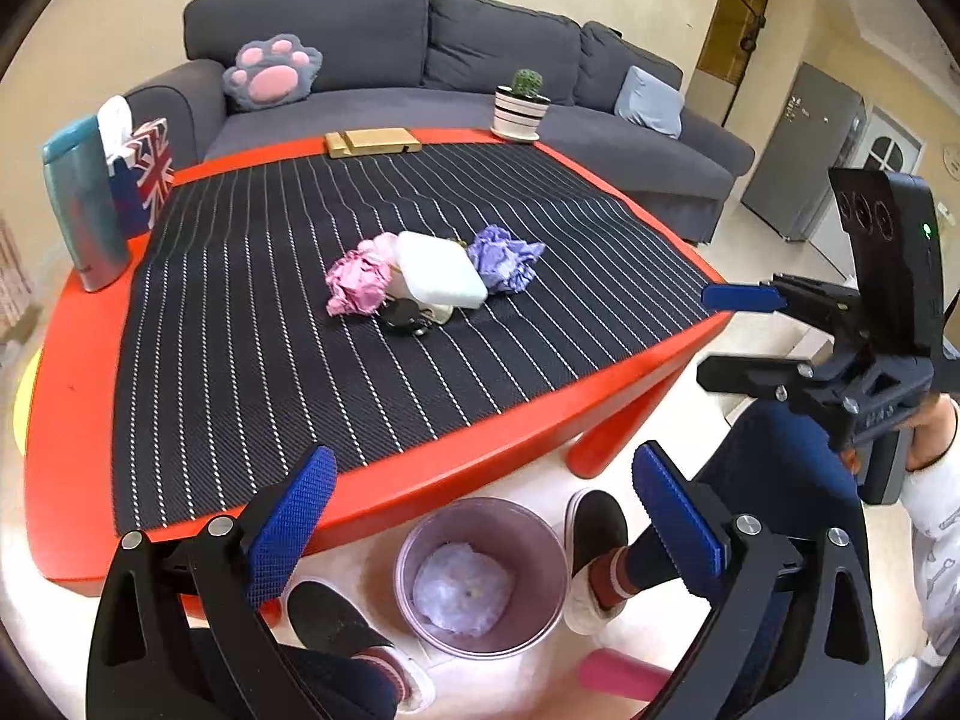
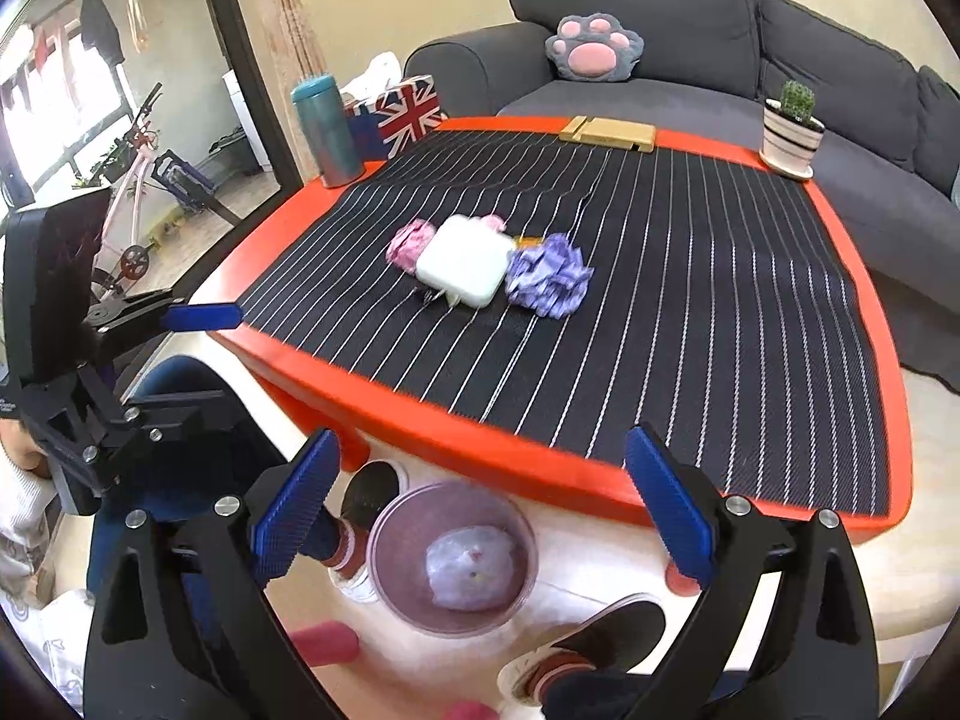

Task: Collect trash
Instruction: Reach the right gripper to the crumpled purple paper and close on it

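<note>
A crumpled pink paper ball and a crumpled purple paper ball lie mid-table on either side of a white charger block. A small pink bin with a pale crumpled wad inside stands on the floor below the table's near edge. My left gripper is open and empty above the bin. My right gripper is open and empty above the bin too. Each gripper shows in the other's view, at the side.
A black striped mat covers the red table. Black keys lie by the charger. A teal bottle, a flag tissue box, a wooden stand and a potted cactus line the far edges. My feet flank the bin.
</note>
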The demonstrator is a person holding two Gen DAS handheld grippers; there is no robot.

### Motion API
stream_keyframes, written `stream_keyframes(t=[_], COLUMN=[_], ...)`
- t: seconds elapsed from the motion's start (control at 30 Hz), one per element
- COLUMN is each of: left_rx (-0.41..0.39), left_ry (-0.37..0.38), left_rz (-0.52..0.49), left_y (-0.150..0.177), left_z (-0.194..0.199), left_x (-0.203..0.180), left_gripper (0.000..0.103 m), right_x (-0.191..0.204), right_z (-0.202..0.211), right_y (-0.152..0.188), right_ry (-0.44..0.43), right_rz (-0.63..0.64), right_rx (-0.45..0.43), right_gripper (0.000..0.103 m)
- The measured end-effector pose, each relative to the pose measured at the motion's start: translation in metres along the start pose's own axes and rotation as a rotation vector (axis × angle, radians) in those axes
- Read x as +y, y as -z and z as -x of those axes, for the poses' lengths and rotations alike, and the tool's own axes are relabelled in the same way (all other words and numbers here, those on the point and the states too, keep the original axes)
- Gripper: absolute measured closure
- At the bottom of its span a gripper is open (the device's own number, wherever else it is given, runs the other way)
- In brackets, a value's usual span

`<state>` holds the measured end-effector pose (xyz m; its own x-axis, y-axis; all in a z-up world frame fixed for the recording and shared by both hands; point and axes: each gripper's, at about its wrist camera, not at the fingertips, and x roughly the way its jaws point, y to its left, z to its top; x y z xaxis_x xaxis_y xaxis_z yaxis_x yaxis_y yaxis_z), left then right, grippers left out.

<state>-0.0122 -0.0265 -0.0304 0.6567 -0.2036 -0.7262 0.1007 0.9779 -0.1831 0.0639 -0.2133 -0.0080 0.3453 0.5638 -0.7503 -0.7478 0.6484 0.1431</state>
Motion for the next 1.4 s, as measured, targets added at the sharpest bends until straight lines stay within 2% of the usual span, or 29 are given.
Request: stream_keyframes(t=[0.43,0.9,0.97,1.17,1.4], left_rx=[-0.020,-0.029,-0.028,-0.023,-0.012], left_ry=[-0.009,-0.014,-0.013,-0.015,-0.016], left_rz=[0.023,0.035,0.035,0.039,0.041], left_y=[-0.013,-0.015,-0.015,-0.014,-0.010], left_z=[0.002,0.004,0.004,0.003,0.001], left_x=[0.010,0.016,0.017,0.020,0.023], left_gripper=[0.008,0.008,0.008,0.008,0.008], right_x=[-0.012,-0.024,-0.026,-0.029,-0.027], right_z=[-0.029,-0.092,-0.101,-0.118,-0.131], right_y=[-0.056,-0.080,-0.079,-0.080,-0.084], right_ry=[0.015,-0.024,-0.022,-0.020,-0.006], right_rz=[0.098,0.221,0.234,0.256,0.263], right_rx=[0.017,0.159,0.184,0.223,0.235], right_gripper=[0.009,0.009,0.017,0.028,0.035])
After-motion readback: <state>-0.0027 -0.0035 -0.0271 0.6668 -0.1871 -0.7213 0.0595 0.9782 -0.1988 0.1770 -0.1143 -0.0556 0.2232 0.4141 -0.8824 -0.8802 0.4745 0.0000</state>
